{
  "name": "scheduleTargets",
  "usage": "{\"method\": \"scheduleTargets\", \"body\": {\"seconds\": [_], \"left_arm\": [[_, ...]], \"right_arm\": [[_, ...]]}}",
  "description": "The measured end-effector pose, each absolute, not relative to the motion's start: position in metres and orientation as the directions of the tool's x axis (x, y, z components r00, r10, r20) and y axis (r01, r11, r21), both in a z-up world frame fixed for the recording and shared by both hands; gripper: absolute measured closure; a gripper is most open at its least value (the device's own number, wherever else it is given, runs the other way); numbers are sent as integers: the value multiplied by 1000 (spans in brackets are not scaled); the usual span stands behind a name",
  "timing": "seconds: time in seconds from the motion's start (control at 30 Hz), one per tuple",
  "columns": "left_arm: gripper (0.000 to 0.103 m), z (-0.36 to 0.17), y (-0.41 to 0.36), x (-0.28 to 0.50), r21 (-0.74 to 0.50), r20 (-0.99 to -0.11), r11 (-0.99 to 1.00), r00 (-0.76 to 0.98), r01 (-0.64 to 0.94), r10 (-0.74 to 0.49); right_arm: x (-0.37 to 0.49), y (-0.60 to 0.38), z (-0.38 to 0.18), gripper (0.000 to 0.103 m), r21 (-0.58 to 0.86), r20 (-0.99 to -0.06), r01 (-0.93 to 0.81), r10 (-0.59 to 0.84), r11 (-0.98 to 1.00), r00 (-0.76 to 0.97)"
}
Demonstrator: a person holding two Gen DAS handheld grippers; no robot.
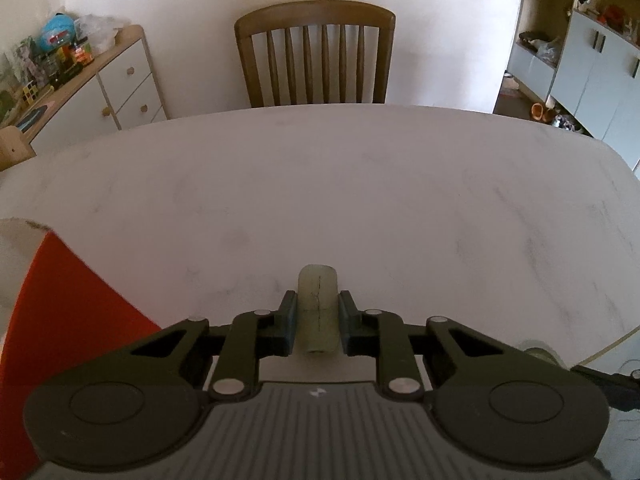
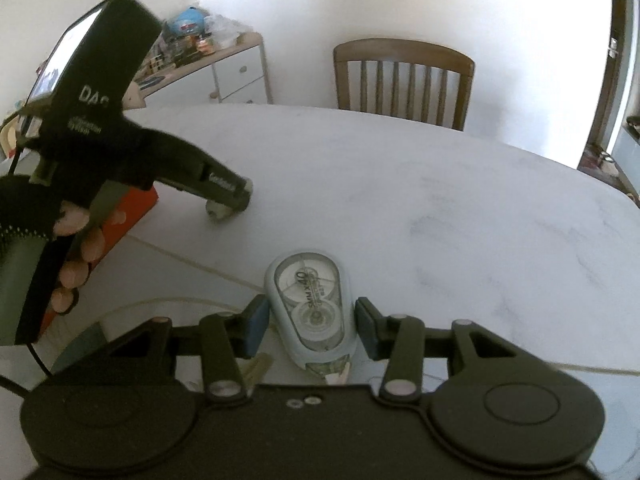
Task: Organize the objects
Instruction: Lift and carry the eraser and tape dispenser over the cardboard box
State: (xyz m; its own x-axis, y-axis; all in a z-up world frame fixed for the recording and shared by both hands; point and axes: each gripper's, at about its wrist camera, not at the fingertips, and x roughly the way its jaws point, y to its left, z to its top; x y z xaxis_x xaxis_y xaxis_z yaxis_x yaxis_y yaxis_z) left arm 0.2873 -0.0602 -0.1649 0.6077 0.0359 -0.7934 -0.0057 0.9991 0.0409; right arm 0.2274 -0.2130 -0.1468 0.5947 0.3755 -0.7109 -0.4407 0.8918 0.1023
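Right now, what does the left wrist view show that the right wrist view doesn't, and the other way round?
Only the left wrist view shows the pale tube from above, pinched between the left gripper fingers. Only the right wrist view shows the correction tape between the right gripper fingers, and the gloved hand. Both show the table, chair and orange box.
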Motion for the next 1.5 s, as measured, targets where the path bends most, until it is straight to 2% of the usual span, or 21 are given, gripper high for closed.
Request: {"method": "scheduleTargets", "body": {"seconds": [0.43, 0.8, 1.17, 1.5], "left_arm": [[82, -125, -65, 244, -13, -778, 999, 628, 33, -30], [82, -71, -46, 192, -72, -743, 995, 663, 65, -97], [82, -29, -9, 143, -89, -721, 992, 681, 89, -126], [82, -3, 52, 109, -81, -693, 993, 711, 85, -117]], "right_arm": [[200, -232, -104, 58, 143, -695, -366, 356, 920, 624], [166, -228, -57, 58, 142, -659, -363, 362, 921, 660], [125, -190, -2, 58, 98, -612, -402, 374, 910, 697], [99, -132, 23, 58, 76, -585, -448, 404, 891, 704]]}}
